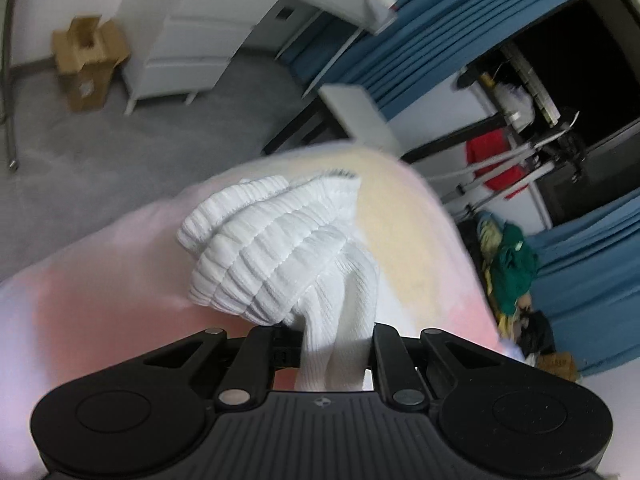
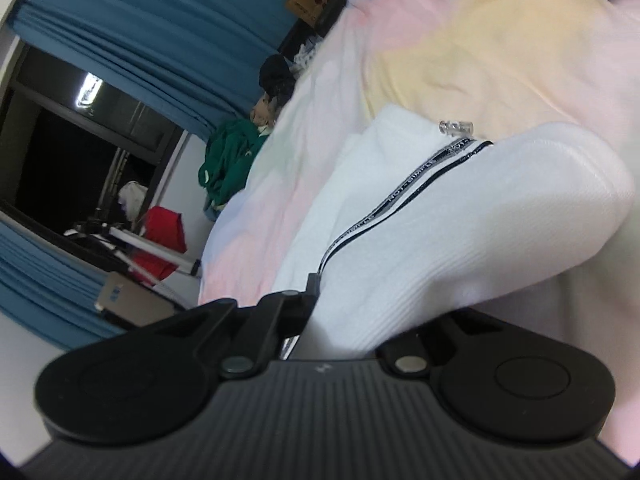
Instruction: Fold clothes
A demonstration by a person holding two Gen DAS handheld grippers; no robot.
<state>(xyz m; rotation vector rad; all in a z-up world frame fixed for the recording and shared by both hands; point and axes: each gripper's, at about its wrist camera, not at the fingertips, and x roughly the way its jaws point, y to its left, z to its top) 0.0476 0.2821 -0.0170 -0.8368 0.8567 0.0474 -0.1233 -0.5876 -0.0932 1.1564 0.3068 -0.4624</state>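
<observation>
White ribbed garment (image 1: 280, 248), bunched above the pastel bed (image 1: 100, 300), hangs clamped in my left gripper (image 1: 332, 354) and right gripper (image 2: 344, 320), so folding looks barely begun.

Garment (image 1: 280, 248) bunched between left claw (image 1: 328, 344) jaws, above bedspread (image 1: 120, 280), clothes pile (image 1: 508, 272) to its right

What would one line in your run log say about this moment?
left gripper: shut on white sock | right gripper: shut on striped sock | under them: pastel blanket | fold: not yet done
</observation>
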